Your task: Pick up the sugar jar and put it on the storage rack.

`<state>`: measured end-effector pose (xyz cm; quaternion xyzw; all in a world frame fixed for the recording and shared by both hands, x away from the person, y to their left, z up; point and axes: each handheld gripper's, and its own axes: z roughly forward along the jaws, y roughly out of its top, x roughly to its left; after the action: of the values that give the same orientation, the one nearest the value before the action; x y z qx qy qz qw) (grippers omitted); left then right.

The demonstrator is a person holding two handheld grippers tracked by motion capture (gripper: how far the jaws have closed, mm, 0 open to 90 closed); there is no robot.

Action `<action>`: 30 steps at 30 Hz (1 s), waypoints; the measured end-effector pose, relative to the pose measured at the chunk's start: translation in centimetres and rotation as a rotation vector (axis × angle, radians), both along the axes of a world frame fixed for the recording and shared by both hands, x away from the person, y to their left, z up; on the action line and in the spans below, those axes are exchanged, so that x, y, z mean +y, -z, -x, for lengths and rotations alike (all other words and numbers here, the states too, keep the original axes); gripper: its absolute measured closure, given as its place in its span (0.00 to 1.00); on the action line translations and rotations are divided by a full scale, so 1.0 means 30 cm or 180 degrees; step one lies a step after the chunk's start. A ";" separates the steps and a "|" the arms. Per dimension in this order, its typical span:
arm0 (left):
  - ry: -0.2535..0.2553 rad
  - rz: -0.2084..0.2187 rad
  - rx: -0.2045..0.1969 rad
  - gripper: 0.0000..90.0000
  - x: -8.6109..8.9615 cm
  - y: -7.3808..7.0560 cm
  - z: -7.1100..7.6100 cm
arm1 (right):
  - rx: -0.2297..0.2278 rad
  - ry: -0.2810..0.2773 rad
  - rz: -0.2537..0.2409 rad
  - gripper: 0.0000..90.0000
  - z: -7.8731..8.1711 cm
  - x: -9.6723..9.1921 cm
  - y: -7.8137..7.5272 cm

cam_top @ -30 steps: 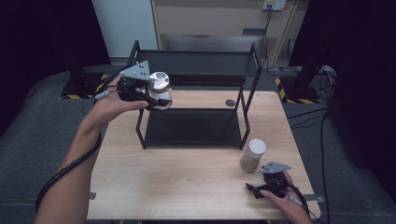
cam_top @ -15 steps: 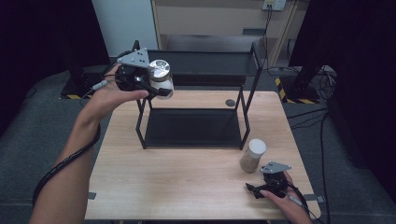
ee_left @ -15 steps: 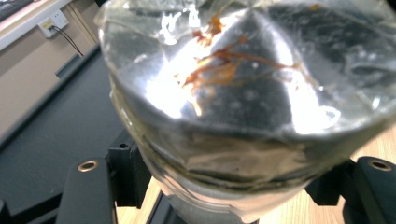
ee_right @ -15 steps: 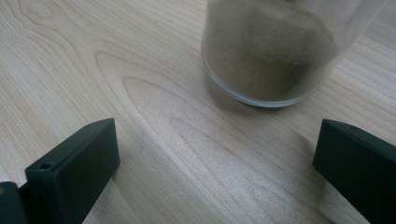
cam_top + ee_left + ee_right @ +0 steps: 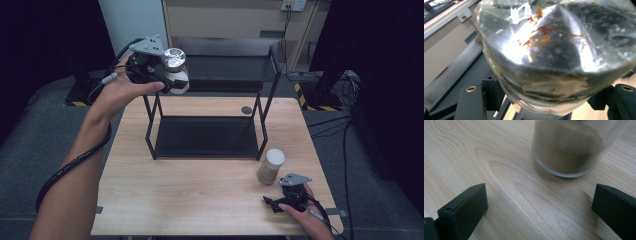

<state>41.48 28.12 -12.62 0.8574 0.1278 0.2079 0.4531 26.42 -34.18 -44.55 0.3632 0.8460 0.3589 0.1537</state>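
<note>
Left claw (image 5: 172,75) clenched on glass jar (image 5: 175,67) above shelf rack (image 5: 225,67), unplaced; right claw (image 5: 274,202) released, spice jar (image 5: 270,166) ahead, ungrabbed.

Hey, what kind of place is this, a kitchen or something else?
Probably a lab or recording room, not a kitchen: a bare wooden table with a black metal shelf rack, dark curtains, and cables on grey carpet.
</note>
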 end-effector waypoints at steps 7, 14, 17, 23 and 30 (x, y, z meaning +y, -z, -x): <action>-0.0169 0.0061 0.0001 0.33 -0.002 -0.010 0.001 | 0.0000 -0.0001 0.0000 0.01 0.000 0.000 0.000; -0.0450 0.0069 -0.0001 0.33 -0.037 -0.022 0.004 | 0.0000 -0.0001 0.0000 0.01 0.000 0.000 0.000; -0.0612 0.0070 -0.0001 0.33 -0.060 -0.026 0.006 | -0.0001 -0.0001 0.0000 0.01 0.000 0.000 0.000; -0.0896 0.0129 -0.0001 0.33 -0.100 -0.031 0.003 | 0.0000 -0.0007 -0.0007 0.01 -0.001 -0.003 0.001; -0.1136 0.0100 0.0061 0.33 -0.149 -0.034 -0.025 | -0.0001 -0.0009 -0.0008 0.01 -0.001 -0.003 0.001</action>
<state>42.23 23.64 -11.59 0.8159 0.2856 0.2748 0.4211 26.45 -34.28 -44.58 0.3621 0.8460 0.3602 0.1528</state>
